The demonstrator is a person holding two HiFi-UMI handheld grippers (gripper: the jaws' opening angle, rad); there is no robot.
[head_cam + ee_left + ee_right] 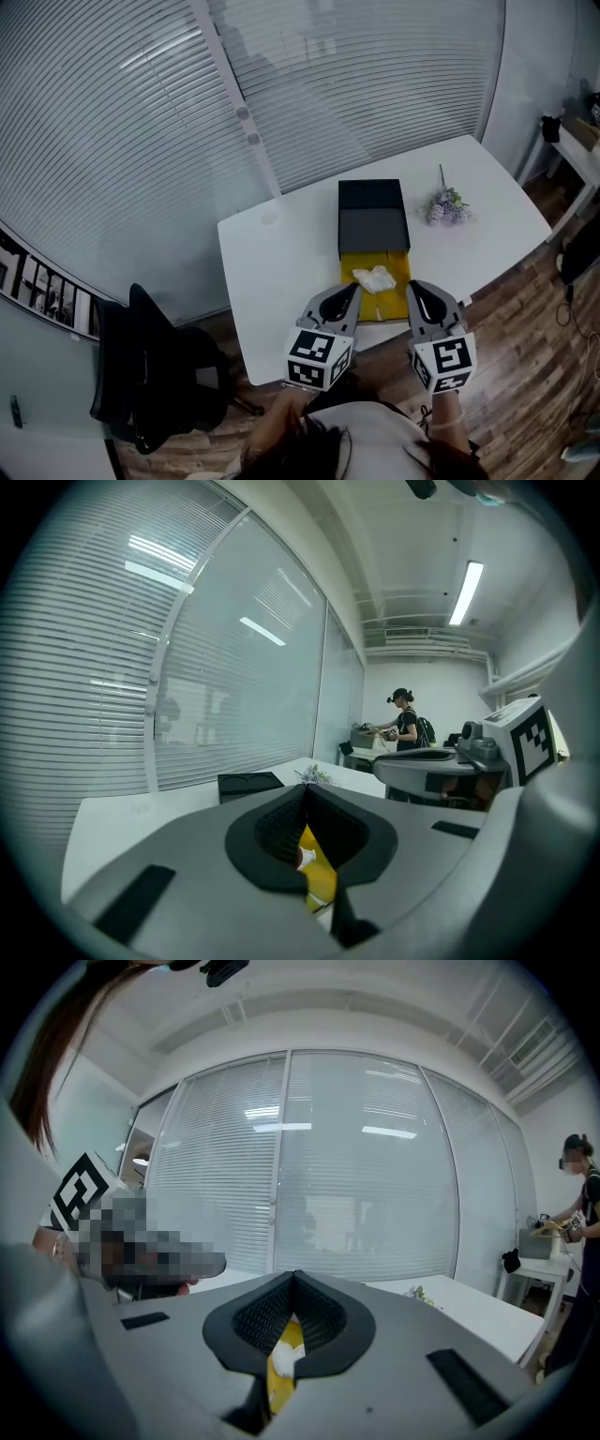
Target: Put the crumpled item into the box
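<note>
1. One crumpled white item (pixel 375 278) lies in the yellow tray (pixel 391 302) of the box (pixel 373 217), just below centre in the head view. The item rests toward the tray's far end, close to the black part of the box.
2. Box: the black part sits at the frame's centre, and the yellow tray sticks out from it toward the bottom of the frame. It stands on a white table (pixel 277 267).
3. Left gripper (pixel 354 289): lower centre, tip over the tray's left edge, just beside the item; contact cannot be told. In the left gripper view its jaws (pixel 306 794) meet at the tips and grip nothing. Through the slit below them, yellow tray and a scrap of the white item (pixel 306 856) show.
4. Right gripper (pixel 413 286): lower centre-right, tip at the tray's right edge, near the item. In the right gripper view its jaws (pixel 293 1279) are closed tip to tip and empty. Yellow and a bit of white (pixel 286 1356) show in the gap beneath.
5. A small bunch of pale purple flowers (pixel 447 204) lies on the table to the right of the box, apart from it.
6. A black chair (pixel 141 370) stands in the lower left, off the table.
7. Slatted blinds (pixel 141 122) behind glass fill the upper part of the frame.
8. A person (pixel 408 726) stands at a far bench, right of centre in the left gripper view.
</note>
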